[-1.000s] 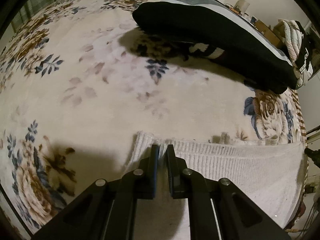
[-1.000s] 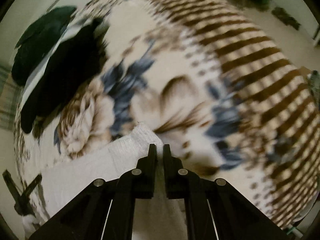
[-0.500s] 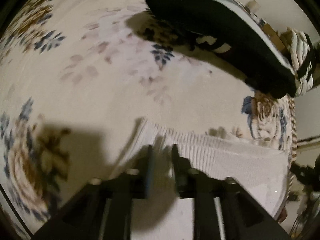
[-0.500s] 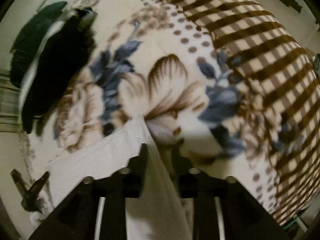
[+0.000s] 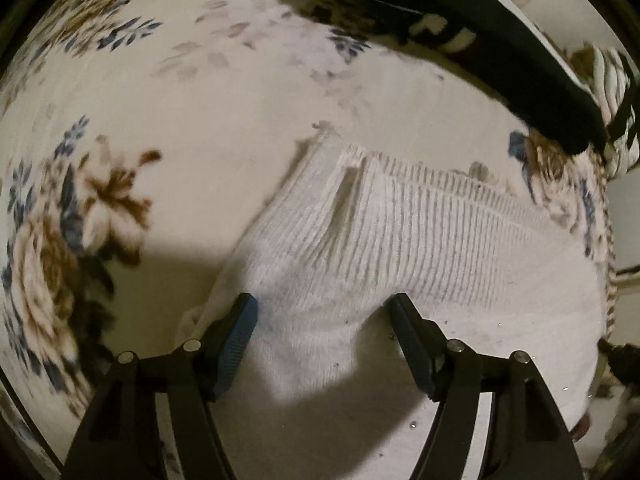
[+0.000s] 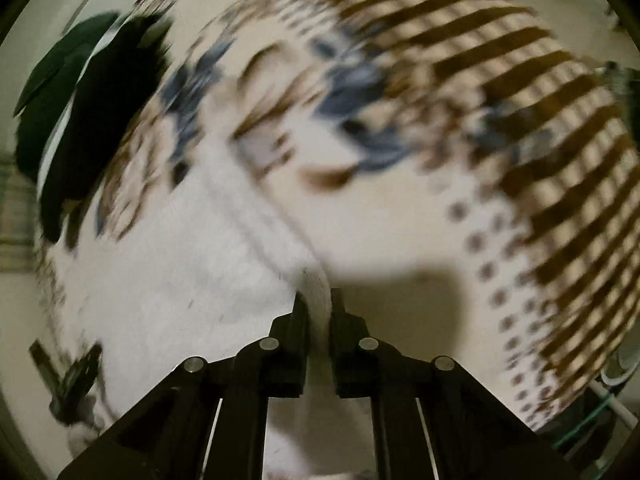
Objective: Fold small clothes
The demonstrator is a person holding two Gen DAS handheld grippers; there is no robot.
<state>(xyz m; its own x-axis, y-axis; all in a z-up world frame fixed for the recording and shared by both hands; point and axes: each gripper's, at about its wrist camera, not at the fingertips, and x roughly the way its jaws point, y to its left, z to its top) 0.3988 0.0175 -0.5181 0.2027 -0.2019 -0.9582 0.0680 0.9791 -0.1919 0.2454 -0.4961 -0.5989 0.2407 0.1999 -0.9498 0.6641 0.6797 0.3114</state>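
Left gripper (image 5: 324, 340) standing released, straddling white ribbed knit garment (image 5: 400, 240) lying on floral blanket (image 5: 180, 100). Right gripper (image 6: 318, 304) clenching near right edge. Risking dragging fold askew through one-sided pull; black garment (image 5: 500, 52) lying far right.

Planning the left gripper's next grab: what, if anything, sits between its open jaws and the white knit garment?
Nothing visible does. The left gripper hangs open directly over the white knit garment, only its shadow falling on the cloth. The black clothing lies beyond, apart.
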